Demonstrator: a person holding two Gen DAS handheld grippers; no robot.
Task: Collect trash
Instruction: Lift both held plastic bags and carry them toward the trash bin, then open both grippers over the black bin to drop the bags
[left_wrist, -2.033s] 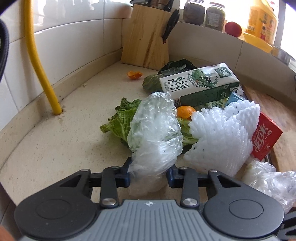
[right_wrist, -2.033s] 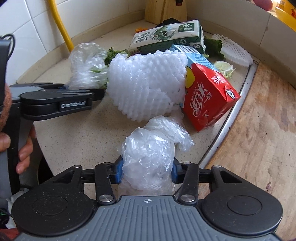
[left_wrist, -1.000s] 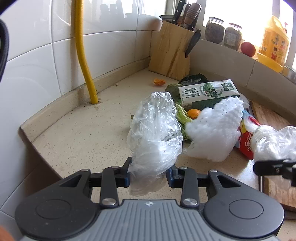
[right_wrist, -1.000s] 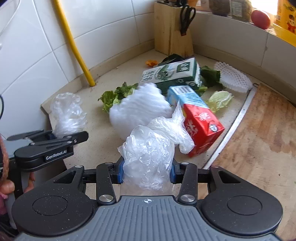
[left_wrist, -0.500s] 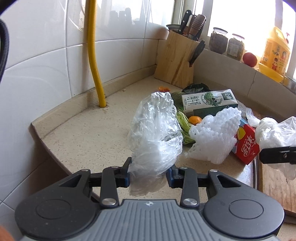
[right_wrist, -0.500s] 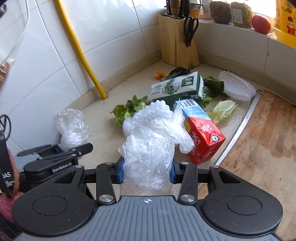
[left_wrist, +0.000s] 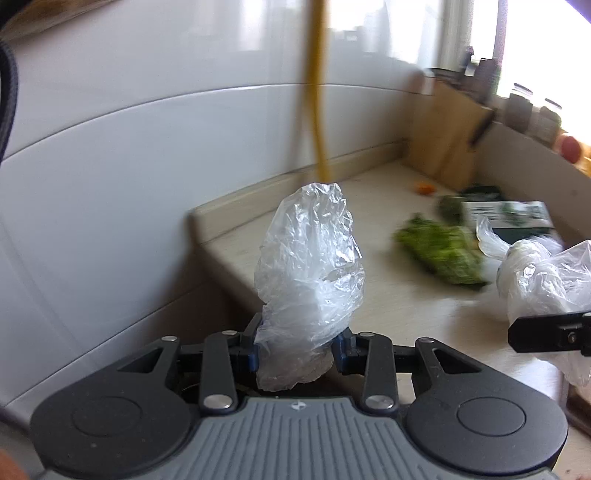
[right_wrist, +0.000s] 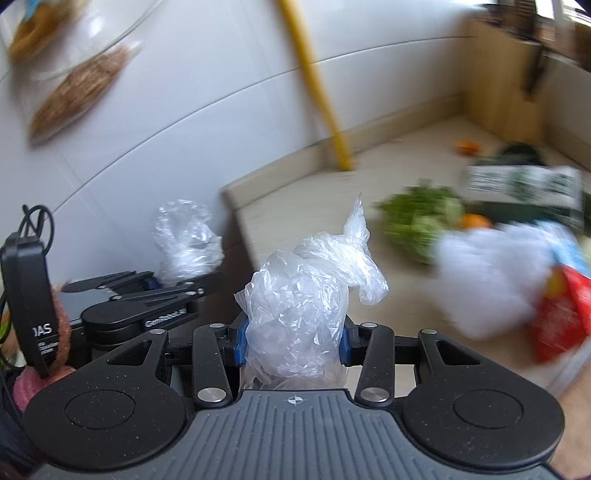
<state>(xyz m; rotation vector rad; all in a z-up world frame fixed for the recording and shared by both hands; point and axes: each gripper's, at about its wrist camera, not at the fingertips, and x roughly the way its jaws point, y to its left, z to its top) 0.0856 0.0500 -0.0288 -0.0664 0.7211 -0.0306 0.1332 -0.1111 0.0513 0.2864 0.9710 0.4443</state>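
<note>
two grippers, each pinching one crumpled clear bag: left gripper holds left bag; right gripper holds right bag; one green carton at 2 o'clock

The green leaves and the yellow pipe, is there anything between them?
No, only bare counter between the green leaves and the yellow pipe, as the right wrist view shows.

The left tongs pinch a crumpled clear plastic bag off the counter's near corner; blurred green leaves lie farther in.
</note>
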